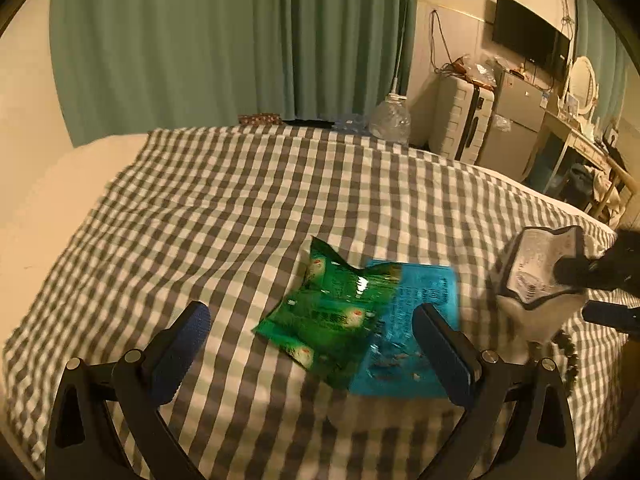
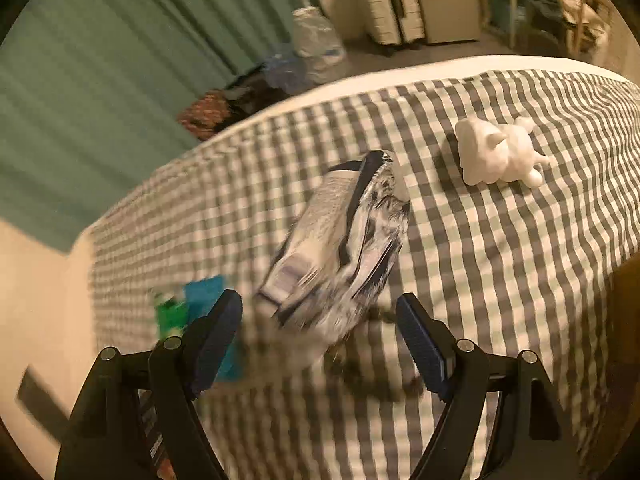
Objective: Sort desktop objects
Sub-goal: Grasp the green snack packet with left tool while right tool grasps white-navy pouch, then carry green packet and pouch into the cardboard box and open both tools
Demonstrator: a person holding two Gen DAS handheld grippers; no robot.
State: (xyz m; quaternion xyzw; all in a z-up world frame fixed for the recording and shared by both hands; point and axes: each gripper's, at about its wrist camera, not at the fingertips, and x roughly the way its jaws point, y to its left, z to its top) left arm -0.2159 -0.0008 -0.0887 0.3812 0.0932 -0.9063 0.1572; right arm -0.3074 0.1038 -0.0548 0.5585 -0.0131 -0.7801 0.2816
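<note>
Left wrist view has my left tool [image 1: 312, 320] spread wide and gripping nothing, hanging over the checked bedspread [image 1: 240, 184] with the green snack packet [image 1: 328, 312] between its fingers and the blue packet [image 1: 416, 320] tucked partly under it at about 3 o'clock. Off at 3 o'clock of that view a silver pouch [image 1: 540, 264] sits with the other tool's dark finger across it.

From the right wrist view, my right tool [image 2: 320, 320] also stands released, its pads clear of the silver foil pouch [image 2: 340, 240] lying just ahead at 12 o'clock. A white animal figurine [image 2: 500, 152] rests apart at 2 o'clock.

My worries: the two packets overlap, so closing on the green one may drag or pinch the blue one too, spoiling the sort. Glossy film on soft bedding could slide or buckle, so a finger might catch cloth instead. The right view is smeared with motion, so I judge the approach fast; arriving off-centre could shove the pouch away. Both tools are near each other and might collide.
</note>
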